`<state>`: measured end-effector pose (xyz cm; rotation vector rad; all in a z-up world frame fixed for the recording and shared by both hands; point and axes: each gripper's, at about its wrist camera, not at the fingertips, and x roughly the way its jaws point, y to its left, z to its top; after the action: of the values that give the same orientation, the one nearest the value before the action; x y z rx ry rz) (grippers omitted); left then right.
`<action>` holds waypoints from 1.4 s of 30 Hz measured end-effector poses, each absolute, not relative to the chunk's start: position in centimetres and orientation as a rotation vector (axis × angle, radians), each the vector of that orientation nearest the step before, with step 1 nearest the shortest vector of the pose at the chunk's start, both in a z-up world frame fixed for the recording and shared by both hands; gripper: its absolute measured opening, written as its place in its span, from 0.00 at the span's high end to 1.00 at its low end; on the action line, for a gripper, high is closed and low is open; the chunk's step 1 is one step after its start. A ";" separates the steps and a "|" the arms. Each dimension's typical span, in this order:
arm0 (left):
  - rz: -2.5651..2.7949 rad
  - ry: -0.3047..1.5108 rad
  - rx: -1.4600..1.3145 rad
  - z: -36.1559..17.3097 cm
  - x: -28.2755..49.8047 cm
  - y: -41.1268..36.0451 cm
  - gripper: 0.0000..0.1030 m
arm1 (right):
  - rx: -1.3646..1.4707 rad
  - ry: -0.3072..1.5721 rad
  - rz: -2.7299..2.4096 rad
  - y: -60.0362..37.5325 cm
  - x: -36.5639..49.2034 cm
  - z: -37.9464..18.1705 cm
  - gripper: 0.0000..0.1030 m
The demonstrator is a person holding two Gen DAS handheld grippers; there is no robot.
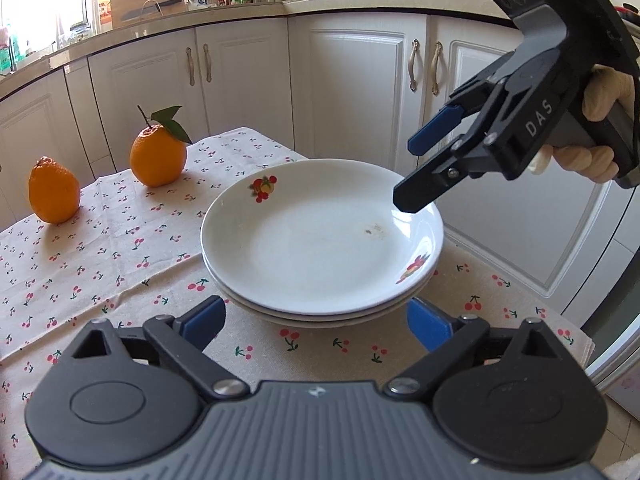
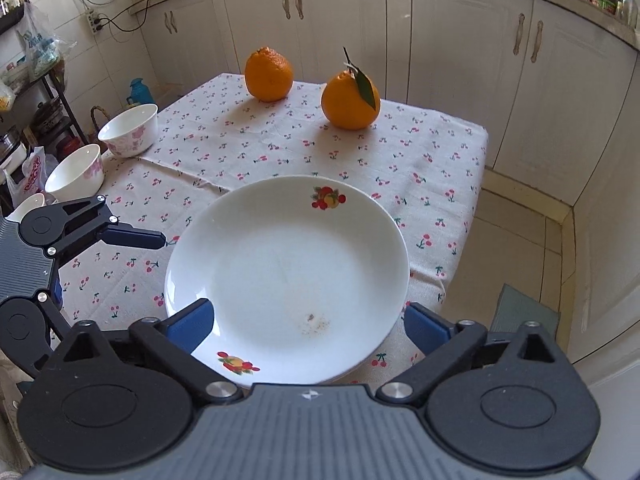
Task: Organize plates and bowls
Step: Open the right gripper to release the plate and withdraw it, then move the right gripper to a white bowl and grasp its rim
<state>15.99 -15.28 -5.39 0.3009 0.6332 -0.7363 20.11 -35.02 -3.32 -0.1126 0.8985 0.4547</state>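
A stack of white plates (image 1: 320, 236) with fruit decals sits on the cherry-print tablecloth; the top plate (image 2: 288, 276) has a small brown stain. My left gripper (image 1: 314, 314) stands open just short of the stack's near rim, its blue pads (image 1: 204, 318) wide apart and touching nothing. My right gripper (image 1: 410, 174), held by a gloved hand, hovers open over the right rim. In the right wrist view its fingers (image 2: 306, 314) straddle the near rim without pressing on it. Two white bowls with pink flowers (image 2: 128, 130) (image 2: 76, 174) stand at the table's left edge, behind the left gripper (image 2: 110, 266).
Two oranges (image 1: 158, 152) (image 1: 54, 190) stand at the far side of the table (image 2: 436, 148), one with a leaf. White kitchen cabinets (image 1: 352, 84) curve behind. The table's right edge drops to a tiled floor (image 2: 516, 240). A cluttered rack (image 2: 44, 92) stands to the left.
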 end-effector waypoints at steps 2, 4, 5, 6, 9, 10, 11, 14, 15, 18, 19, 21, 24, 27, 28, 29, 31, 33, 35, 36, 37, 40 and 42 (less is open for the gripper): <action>-0.735 0.624 0.294 -5.2 15.9 -15.0 0.05 | -0.120 0.879 0.443 -34.5 19.8 -3.0 0.00; -0.733 0.614 0.292 -4.9 15.7 -14.7 0.03 | -0.124 0.863 0.435 -33.9 19.5 -2.8 0.00; -0.730 0.610 0.292 -4.9 15.6 -14.6 0.03 | -0.125 0.857 0.433 -33.6 19.4 -2.8 0.00; -0.728 0.606 0.293 -4.8 15.5 -14.5 0.03 | -0.127 0.852 0.427 -33.3 19.2 -2.8 0.00; -0.715 0.596 0.290 -4.5 15.2 -13.8 0.03 | -0.139 0.846 0.398 -32.2 18.8 -2.9 0.00; -0.713 0.591 0.287 -4.4 15.1 -13.5 0.03 | -0.141 0.840 0.386 -31.8 18.6 -3.0 0.00; -0.707 0.586 0.283 -4.3 14.9 -13.2 0.03 | -0.141 0.840 0.376 -31.5 18.5 -3.0 0.00; -0.687 0.573 0.285 -4.0 14.5 -12.3 0.03 | -0.140 0.840 0.335 -30.3 17.9 -3.2 0.00; -0.680 0.569 0.284 -3.8 14.4 -11.9 0.03 | -0.146 0.838 0.320 -29.9 17.7 -3.2 0.00; -0.659 0.554 0.277 -3.4 13.8 -10.5 0.03 | -0.158 0.829 0.287 -28.6 17.0 -3.4 0.00; -0.653 0.548 0.276 -3.3 13.6 -10.0 0.03 | -0.163 0.819 0.278 -28.1 16.7 -3.4 0.00; -0.640 0.539 0.268 -3.0 13.0 -8.8 0.03 | -0.173 0.806 0.271 -27.0 16.1 -3.3 0.00; -0.612 0.539 0.249 -2.6 12.4 -6.8 0.02 | -0.206 0.776 0.254 -25.1 15.0 -3.1 0.00; -0.574 0.543 0.225 -2.2 11.7 -4.7 0.01 | -0.219 0.740 0.262 -23.0 14.1 -2.8 0.00; -0.564 0.544 0.217 -2.1 11.4 -3.9 0.01 | -0.215 0.732 0.271 -22.4 13.8 -2.7 0.00; -0.556 0.543 0.211 -2.0 11.1 -3.2 0.01 | -0.206 0.723 0.287 -21.6 13.6 -2.6 0.00; -0.538 0.534 0.204 -1.8 10.3 -1.5 0.01 | -0.201 0.717 0.317 -20.0 13.4 -2.6 0.00; -0.511 0.525 0.203 -1.7 9.5 0.2 0.01 | -0.210 0.708 0.347 -18.2 13.4 -2.7 0.00; -0.485 0.526 0.204 -1.7 8.8 1.8 0.01 | -0.229 0.704 0.379 -16.4 13.4 -2.9 0.00; -0.465 0.527 0.206 -1.7 8.4 2.8 0.01 | -0.245 0.700 0.397 -15.1 13.3 -2.9 0.00; -0.449 0.526 0.207 -1.6 8.0 3.7 0.01 | -0.257 0.698 0.412 -14.2 13.4 -2.9 0.00; -0.396 0.522 0.221 -1.6 7.0 6.5 0.01 | -0.278 0.683 0.481 -11.2 13.4 -2.7 0.00; -0.354 0.522 0.228 -1.8 6.4 8.4 0.01 | -0.283 0.671 0.541 -9.2 13.4 -2.6 0.00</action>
<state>6.39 8.35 -1.82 0.2278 0.5223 -0.3542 13.43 -9.23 -2.59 -0.2826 0.6712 0.5415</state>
